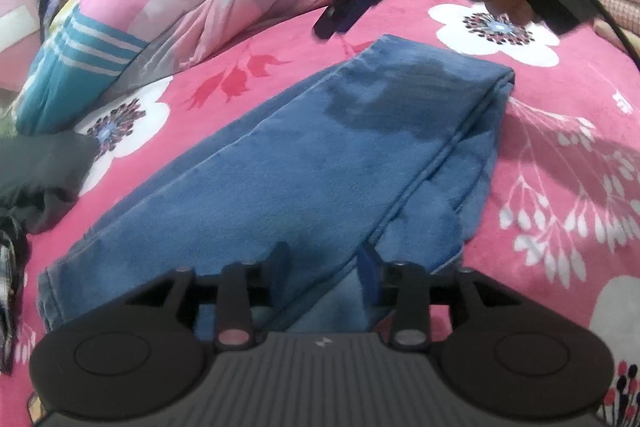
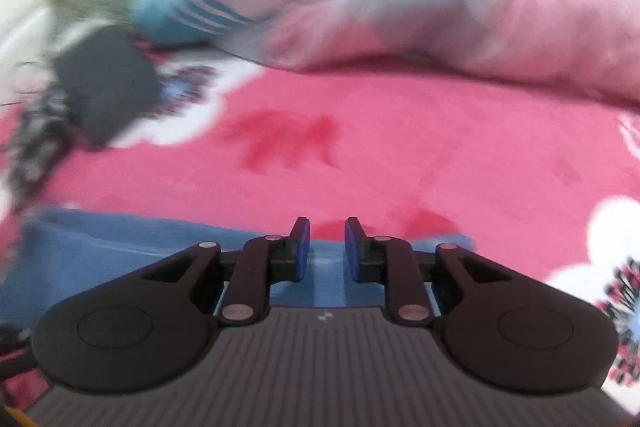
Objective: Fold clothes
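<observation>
Left wrist: jeans (image 1: 320, 155) lengthwise (folded), diagonal.

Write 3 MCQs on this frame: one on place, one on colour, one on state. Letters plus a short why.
1. Where does the dark grey garment lie relative to the jeans in the left wrist view?
A. To their left on the bedspread
B. On top of them
C. To their right

2. What colour is the bedspread under the jeans?
A. Green with stripes
B. Pink with white flowers
C. Plain white

3. How is the right hand-held gripper?
A. Shut on the jeans
B. Open, holding nothing
C. Shut on the quilt

Key: 1 A, the grey cloth sits at the left edge, apart from the denim. 2 B, pink cloth with white blooms surrounds the jeans. 3 B, the right wrist view shows a gap between its blue pads with nothing in it.
</observation>
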{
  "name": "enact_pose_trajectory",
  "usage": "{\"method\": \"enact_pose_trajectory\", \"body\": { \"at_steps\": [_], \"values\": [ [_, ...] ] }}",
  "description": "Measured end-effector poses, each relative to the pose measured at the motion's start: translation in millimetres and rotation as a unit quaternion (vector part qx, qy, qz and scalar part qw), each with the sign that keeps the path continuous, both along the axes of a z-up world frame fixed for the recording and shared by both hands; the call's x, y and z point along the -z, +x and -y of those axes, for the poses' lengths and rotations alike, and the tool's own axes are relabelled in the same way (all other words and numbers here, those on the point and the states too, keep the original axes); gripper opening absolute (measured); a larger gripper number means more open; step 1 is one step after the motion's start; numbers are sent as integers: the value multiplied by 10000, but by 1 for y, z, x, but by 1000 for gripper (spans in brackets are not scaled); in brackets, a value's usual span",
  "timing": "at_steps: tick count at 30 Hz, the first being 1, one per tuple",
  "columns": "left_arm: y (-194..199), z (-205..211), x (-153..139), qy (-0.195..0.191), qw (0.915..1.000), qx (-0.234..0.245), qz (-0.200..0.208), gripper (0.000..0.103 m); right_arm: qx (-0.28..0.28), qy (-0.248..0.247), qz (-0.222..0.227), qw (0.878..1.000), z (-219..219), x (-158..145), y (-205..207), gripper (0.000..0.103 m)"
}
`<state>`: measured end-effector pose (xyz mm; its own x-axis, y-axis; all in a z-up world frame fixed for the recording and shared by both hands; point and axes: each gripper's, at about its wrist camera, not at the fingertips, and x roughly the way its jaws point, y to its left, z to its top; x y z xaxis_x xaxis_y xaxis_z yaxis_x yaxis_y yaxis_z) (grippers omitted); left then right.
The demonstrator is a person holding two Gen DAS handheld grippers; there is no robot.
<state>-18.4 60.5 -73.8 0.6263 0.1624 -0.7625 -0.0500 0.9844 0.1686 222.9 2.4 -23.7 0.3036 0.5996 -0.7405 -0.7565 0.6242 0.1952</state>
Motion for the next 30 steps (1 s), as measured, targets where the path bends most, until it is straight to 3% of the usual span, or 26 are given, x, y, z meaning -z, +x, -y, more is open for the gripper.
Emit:
{"method": "enact_pose_trajectory", "body": {
  "at_steps": [2,4,5,6,7,9,14,18,19,24,28,30],
  "values": [
    [-2,-1,0,-35,10000,-25,27,41,-363,-10,-277,9990,-14,9,-9,19],
    [-5,-1,-1,-42,9999,-81,53,42,-489,-691,-558,9949,-36,39,-15,22],
    [-7,-2,-2,-66,9998,-160,59,42,-441,-786,-493,9947,-38,48,-19,22],
    [-9,-2,-4,-94,9996,-241,63,46,-379,-783,-379,9955,-38,53,-23,22],
    [-11,-4,-7,-127,9993,-338,64,56,-312,-834,-352,9954,-39,52,-25,22],
    [-20,-11,-16,-118,9986,-495,173,63,-233,-1030,-323,9939,-42,40,-29,23],
    [-41,-37,-40,-161,9942,-920,529,63,-827,-349,-271,9956,-49,9,-47,24],
    [-41,-71,-42,-554,9866,-1472,429,58,-958,-916,-549,9897,-68,50,-60,32],
    [-41,-78,-42,-576,9850,-1570,425,57,-909,-869,-483,9909,-67,54,-63,32],
    [-37,-112,-38,-730,9790,-1866,375,57,-506,-1075,-539,9915,-68,37,-64,33],
    [-36,-124,-27,-836,9763,-1990,175,54,-543,-636,-517,9952,-58,17,-83,33],
    [-36,-127,-25,-898,9759,-1983,132,54,-674,-1046,-708,9897,-65,36,-91,39]
  ]
}}
